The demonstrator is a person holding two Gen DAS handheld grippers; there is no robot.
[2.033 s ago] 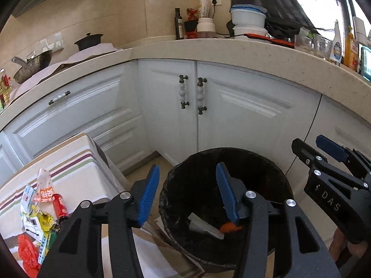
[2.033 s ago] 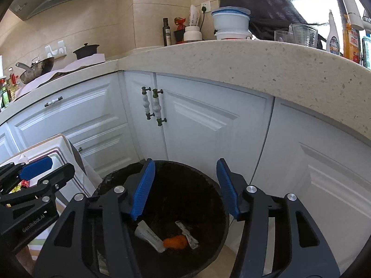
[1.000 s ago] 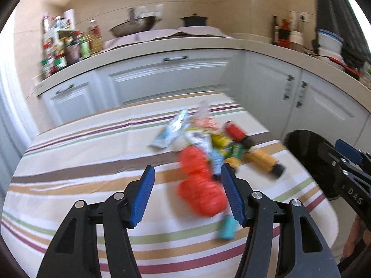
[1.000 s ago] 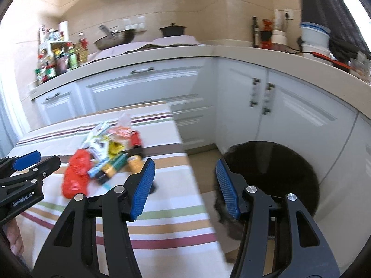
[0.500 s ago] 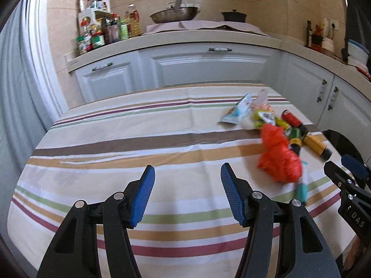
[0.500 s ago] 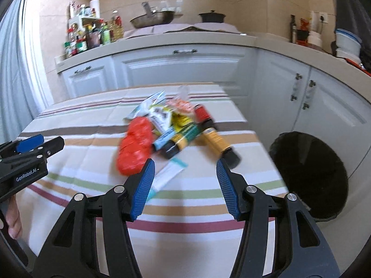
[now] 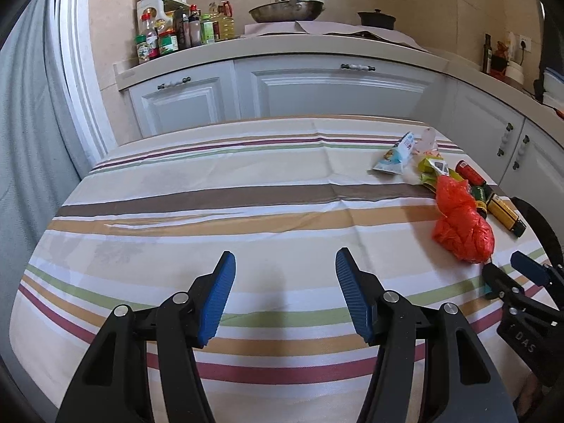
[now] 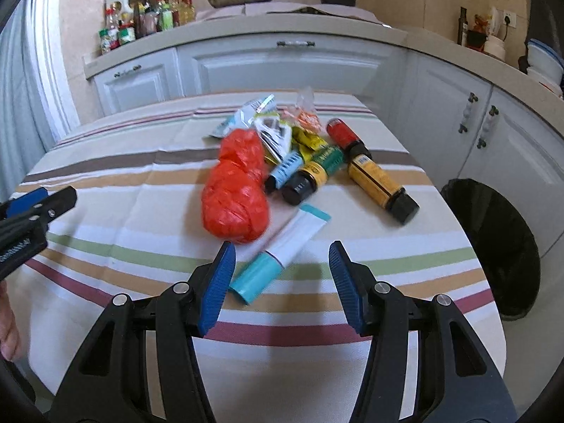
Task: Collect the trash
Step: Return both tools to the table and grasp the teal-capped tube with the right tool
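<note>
A trash pile lies on the striped tablecloth (image 8: 105,211): a crumpled red plastic bag (image 8: 234,194), a white and teal tube (image 8: 278,252), a yellow bottle (image 8: 380,183), a green bottle (image 8: 313,172), a red bottle (image 8: 343,135) and several wrappers (image 8: 271,127). My right gripper (image 8: 282,282) is open and empty, just short of the tube's teal cap. My left gripper (image 7: 283,292) is open and empty over bare cloth, left of the pile. The red bag (image 7: 460,224) shows at the right in the left wrist view.
A black trash bin (image 8: 493,243) stands on the floor off the table's right edge. White cabinets (image 7: 317,95) and a counter with bottles (image 7: 176,31), a wok (image 7: 285,10) and a pot (image 7: 376,19) run behind and to the right.
Both grippers swung from the bin to the table. The right one has come close to the tube. The left one has shifted left, so the pile sits further right.
</note>
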